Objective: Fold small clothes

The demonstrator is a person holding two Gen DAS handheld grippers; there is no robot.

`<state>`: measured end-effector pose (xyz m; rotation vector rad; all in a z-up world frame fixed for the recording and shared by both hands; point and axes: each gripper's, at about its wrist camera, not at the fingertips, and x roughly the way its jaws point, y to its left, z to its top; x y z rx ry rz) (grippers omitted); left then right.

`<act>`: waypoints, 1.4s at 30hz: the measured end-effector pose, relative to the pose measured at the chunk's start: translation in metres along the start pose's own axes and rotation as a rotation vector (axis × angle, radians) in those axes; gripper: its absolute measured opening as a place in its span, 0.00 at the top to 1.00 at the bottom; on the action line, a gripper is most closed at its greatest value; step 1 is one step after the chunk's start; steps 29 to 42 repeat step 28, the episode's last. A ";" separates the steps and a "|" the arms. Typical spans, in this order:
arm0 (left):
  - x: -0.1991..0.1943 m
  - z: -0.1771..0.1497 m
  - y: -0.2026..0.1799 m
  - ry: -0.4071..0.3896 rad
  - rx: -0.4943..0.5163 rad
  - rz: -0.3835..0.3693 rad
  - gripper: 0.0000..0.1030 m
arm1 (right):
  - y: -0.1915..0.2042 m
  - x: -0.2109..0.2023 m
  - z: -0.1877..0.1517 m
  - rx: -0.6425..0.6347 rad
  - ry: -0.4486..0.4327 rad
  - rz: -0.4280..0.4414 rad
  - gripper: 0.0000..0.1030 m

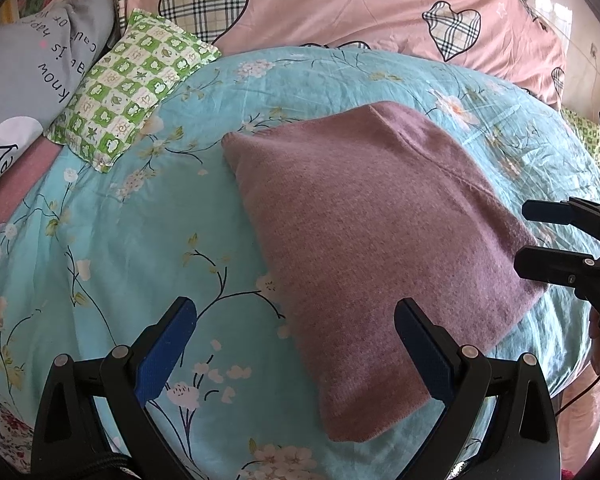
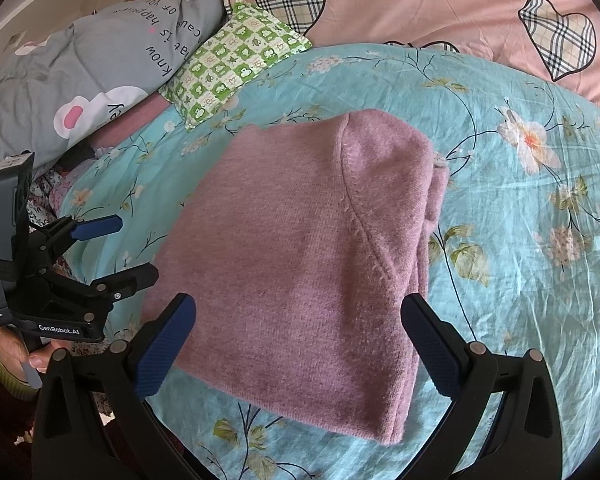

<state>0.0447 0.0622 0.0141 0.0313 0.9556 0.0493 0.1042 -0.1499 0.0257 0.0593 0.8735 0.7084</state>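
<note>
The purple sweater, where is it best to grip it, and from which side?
Probably the near right corner of the sweater, where stacked layer edges show. Come in low from the near side with the right gripper, already open, so the fingers can pinch every layer against the blue sheet.

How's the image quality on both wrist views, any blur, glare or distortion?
Left wrist view: strong fisheye bending with dark corners, soft daylight, the purple knit garment sharp. Right wrist view: same curvature, the floral sheet evenly lit, no harsh glare; the garment looks slightly soft toward its near edge. No obvious motion blur in either.
</note>
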 end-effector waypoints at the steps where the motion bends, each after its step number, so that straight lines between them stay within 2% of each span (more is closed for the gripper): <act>1: 0.000 0.000 0.000 0.000 -0.001 0.000 0.03 | 0.000 0.000 0.000 0.001 0.000 -0.001 0.01; 42: 0.000 0.000 0.003 -0.003 -0.009 0.018 0.03 | -0.001 0.002 0.002 0.015 -0.009 0.012 0.01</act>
